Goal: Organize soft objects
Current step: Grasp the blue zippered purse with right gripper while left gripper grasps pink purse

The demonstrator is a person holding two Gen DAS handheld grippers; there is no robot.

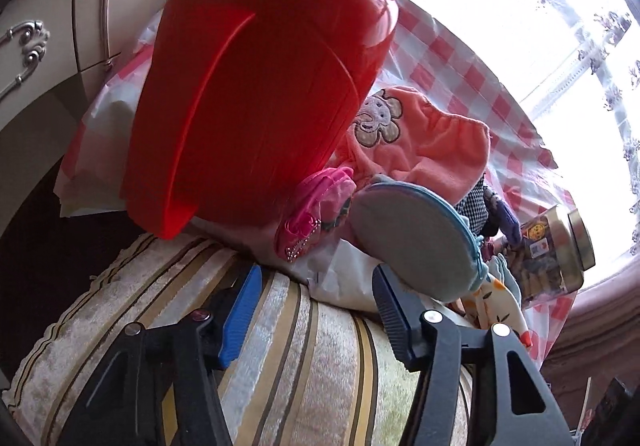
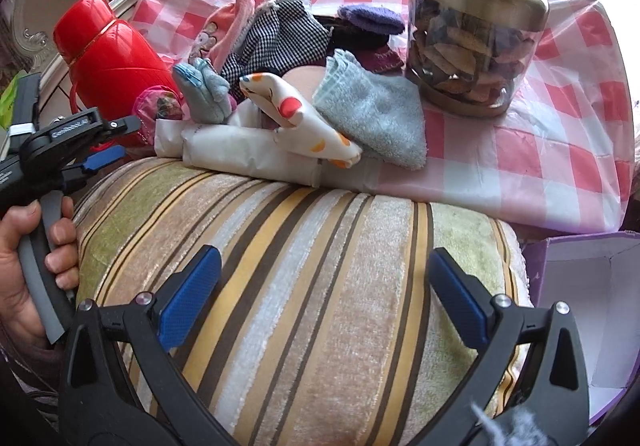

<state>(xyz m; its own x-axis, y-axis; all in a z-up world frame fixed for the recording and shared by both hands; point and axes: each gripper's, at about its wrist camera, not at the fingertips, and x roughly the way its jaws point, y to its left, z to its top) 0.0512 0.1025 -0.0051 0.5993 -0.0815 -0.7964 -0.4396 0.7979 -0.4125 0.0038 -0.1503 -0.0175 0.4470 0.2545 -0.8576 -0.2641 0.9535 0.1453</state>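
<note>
Checked pink-and-white cloth covers the tabletop (image 2: 540,150), window light behind, a striped cushion (image 2: 280,266) low in the frame.

Item: heap of soft things (image 2: 304,86), centre of the right wrist view, between a red flask (image 2: 112,58) at left and a lidded glass jar (image 2: 476,42) at upper right. Contents: pale blue towel (image 2: 372,114), spotted white cloth (image 2: 304,122), black-and-white checked fabric (image 2: 280,34), peach garment with an elephant patch (image 1: 416,142), purple knit piece (image 2: 370,20), small blue slipper (image 1: 416,238).

Handling, as you should expect: light, limp, nothing fragile; pieces overlap and may drag along. Pinch a folded edge or thick bunch, not a single layer.

Left claw (image 1: 316,310): partly closed, empty, just short of the slipper. Right claw (image 2: 324,294): spread wide over the cushion, empty.
</note>
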